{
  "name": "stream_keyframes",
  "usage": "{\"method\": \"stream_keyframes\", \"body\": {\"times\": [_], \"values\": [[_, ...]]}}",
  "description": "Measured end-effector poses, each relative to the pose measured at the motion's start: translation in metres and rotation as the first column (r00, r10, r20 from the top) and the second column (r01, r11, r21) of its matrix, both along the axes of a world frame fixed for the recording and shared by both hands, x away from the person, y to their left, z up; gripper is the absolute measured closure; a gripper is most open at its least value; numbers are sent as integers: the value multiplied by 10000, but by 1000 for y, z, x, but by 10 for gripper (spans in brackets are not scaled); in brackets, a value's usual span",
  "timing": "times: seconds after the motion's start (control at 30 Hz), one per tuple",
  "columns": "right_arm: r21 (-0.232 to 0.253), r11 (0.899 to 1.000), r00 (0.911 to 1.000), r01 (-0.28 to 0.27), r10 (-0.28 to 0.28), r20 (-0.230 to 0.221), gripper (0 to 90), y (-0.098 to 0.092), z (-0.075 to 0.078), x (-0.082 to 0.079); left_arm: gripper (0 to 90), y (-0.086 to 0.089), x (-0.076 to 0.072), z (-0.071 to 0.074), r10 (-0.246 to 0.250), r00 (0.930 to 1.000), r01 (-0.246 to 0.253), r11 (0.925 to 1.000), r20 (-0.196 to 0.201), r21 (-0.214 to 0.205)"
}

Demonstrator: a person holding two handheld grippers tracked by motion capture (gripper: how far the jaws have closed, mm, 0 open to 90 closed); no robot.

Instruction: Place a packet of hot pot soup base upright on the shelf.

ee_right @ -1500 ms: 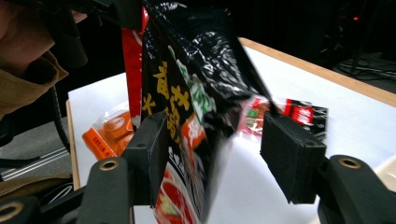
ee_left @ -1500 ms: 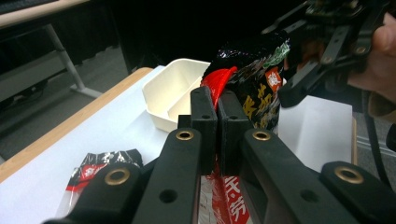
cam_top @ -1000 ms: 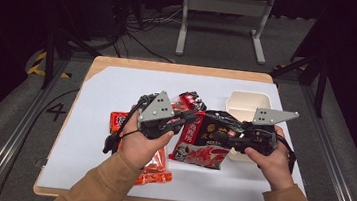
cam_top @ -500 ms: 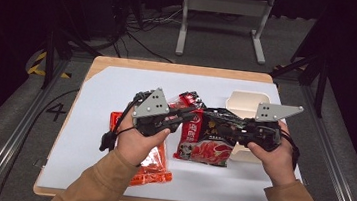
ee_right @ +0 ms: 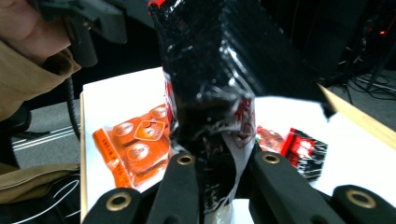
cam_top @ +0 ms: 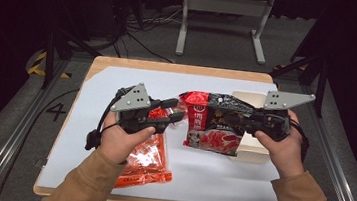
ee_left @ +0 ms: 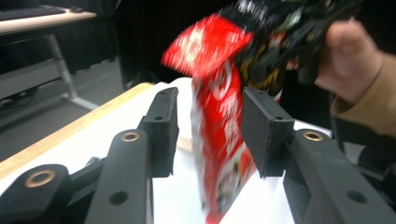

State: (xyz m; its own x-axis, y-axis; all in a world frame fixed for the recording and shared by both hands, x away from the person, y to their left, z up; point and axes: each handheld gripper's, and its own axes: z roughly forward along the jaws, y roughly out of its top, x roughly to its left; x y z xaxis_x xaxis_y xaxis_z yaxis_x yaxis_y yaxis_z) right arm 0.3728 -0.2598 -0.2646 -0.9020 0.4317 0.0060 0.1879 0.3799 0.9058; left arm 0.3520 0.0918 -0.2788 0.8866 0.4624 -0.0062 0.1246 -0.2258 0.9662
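A red and black noodle packet [cam_top: 212,125] hangs above the table, its red end toward my left gripper. My right gripper [cam_top: 237,120] is shut on its black end, and in the right gripper view the black foil [ee_right: 219,93] is pinched between the jaws [ee_right: 219,161]. My left gripper [cam_top: 178,111] points right at the packet's red edge. Its jaws have just been opening. In the left gripper view the red packet [ee_left: 219,135] hangs in the gap of my left gripper [ee_left: 210,119], free of both pads.
An orange packet [cam_top: 144,160] lies on the white table cover [cam_top: 118,76] under my left hand. A white box [cam_top: 252,152] stands behind the held packet at the right. A small red and black sachet [ee_right: 301,150] lies on the cover.
The left jaws have let go of the packet's red edge and spread apart, and that hand drew slightly left. The right gripper has lifted the packet, which now hangs from it alone.
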Motion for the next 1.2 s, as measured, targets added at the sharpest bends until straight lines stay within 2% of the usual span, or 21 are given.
{"method": "stream_keyframes", "body": {"times": [0.1, 0.23, 0.3, 0.37, 0.53, 0.8, 1.0, 1.03, 1.1, 1.13, 1.2], "values": [[68, 9997, 9997, 223, -224, 120, 851, -5, 5, 4, 541, 9, 5, -6, 241, 9997, -239, 9995, -94, 208], [190, 9982, 9979, 571, -576, 291, 851, -14, 12, 11, 529, 21, 8, -12, 467, 9982, -459, 9987, -371, 209], [262, 9969, 9965, 740, -749, 358, 851, -19, 15, 15, 525, 23, 9, -13, 546, 9979, -538, 9983, -342, 233], [314, 9954, 9948, 902, -916, 442, 851, -23, 19, 19, 523, 29, 13, -18, 688, 9962, -677, 9975, -530, 223], [376, 9923, 9911, 1176, -1197, 577, 851, -30, 24, 25, 518, 34, 16, -24, 838, 9943, -825, 9963, -651, 228], [453, 9823, 9795, 1820, -1852, 793, 851, -46, 28, 43, 461, 46, 19, -38, 1183, 9897, -1149, 9923, -801, 462], [531, 9757, 9724, 2124, -2165, 871, 852, -56, 28, 53, 446, 54, 18, -45, 1312, 9872, -1273, 9908, -910, 468], [478, 9732, 9686, 2251, -2288, 969, 852, -58, 29, 56, 443, 56, 18, -46, 1330, 9872, -1290, 9904, -881, 491], [464, 9716, 9667, 2319, -2355, 1006, 852, -59, 30, 58, 441, 59, 18, -48, 1394, 9856, -1356, 9897, -953, 453], [413, 9679, 9615, 2480, -2511, 1114, 852, -61, 30, 61, 434, 62, 17, -51, 1441, 9844, -1400, 9890, -1006, 467], [409, 9667, 9600, 2526, -2557, 1142, 852, -62, 30, 62, 431, 63, 17, -52, 1475, 9831, -1434, 9887, -1088, 441]]}}
